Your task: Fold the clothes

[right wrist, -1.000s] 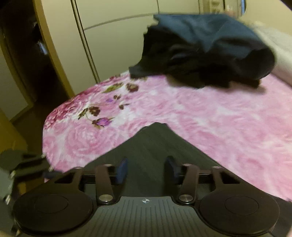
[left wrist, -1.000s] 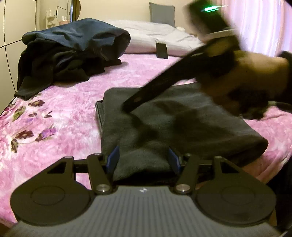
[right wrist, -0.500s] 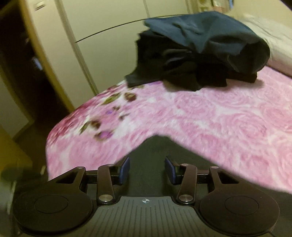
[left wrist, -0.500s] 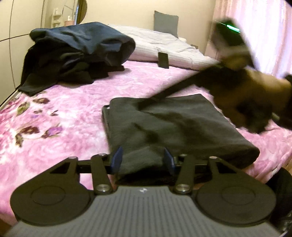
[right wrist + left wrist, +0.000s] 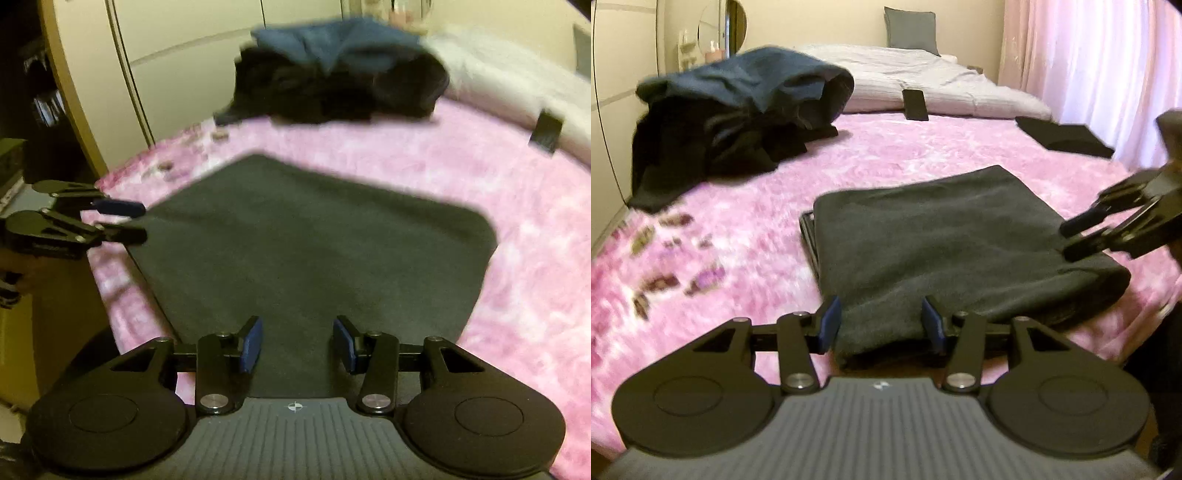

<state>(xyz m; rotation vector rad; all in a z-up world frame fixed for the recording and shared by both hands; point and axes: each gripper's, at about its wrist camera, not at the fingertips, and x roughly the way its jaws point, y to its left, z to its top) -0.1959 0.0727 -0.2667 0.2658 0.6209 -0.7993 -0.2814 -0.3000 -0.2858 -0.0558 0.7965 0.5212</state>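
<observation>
The left gripper [image 5: 881, 323] sits at the near corner of the folded dark grey cloth [image 5: 942, 236], its jaws closing with that corner of the cloth between the blue pads [image 5: 830, 321]; whether the pads already press the fabric I cannot tell for sure, though they look tight against it. The right gripper [image 5: 297, 345] hangs over the cloth's near edge with its jaws apart and nothing gripped between them. The cloth lies flat on the pink flowered blanket [image 5: 738, 236], near its front edge. Beyond the cloth, to its left, is a heap of unfolded dark clothes [image 5: 738, 114]. To its far right lies a smaller folded black piece [image 5: 1063, 136]. Farther still, a black phone [image 5: 915, 104] rests on a white quilt [image 5: 942, 85], with a grey pillow [image 5: 910, 24] behind.
</observation>
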